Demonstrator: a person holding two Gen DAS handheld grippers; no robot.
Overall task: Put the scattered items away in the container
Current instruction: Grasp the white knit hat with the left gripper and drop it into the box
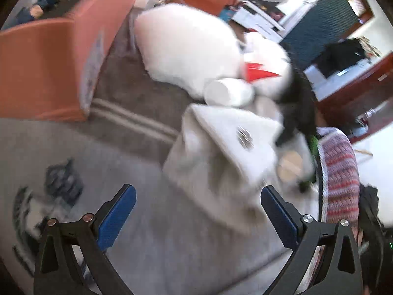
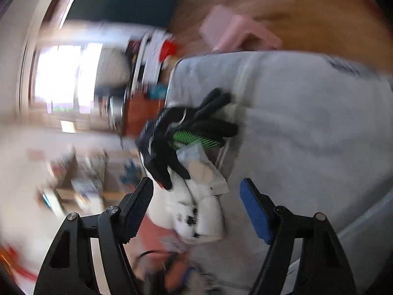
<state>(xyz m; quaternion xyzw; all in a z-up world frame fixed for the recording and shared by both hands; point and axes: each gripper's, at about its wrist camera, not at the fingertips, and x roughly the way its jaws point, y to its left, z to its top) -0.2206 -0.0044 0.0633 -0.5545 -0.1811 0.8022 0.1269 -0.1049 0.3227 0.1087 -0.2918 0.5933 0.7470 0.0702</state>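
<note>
Both pictures are blurry. In the left wrist view, the left gripper [image 1: 197,198] has its jaws wide, with nothing between them. Its pads are blue. Just past the jaws lies a pale cloth bag [image 1: 221,152] with a flap and a small silver clasp on it. The bag rests on a gray carpet [image 1: 147,245]. Behind the bag lies a white cup [image 1: 227,92] on its side, its open end toward the camera. Behind the cup lies a big white plush toy [image 1: 186,49] with a red cone nose. A black glove [image 1: 298,105] lies next to the toy's head and reaches down to the bag. To the right of the bag is a round woven basket [image 1: 340,172] with pink, red and purple stripes. Its inside cannot be seen from here. On the left stands an orange box [image 1: 41,71], well apart from the bag. Some dark small things lie on the carpet at the lower left, too blurry to name. In the right wrist view, the room looks turned on its side. The right gripper [image 2: 196,196] has its jaws wide too, and they hold nothing. Ahead of it lies the black glove [image 2: 172,132] with a green patch, on top of white soft things. One white piece [image 2: 194,216] shows between the open jaws, but the pads do not touch it.
</note>
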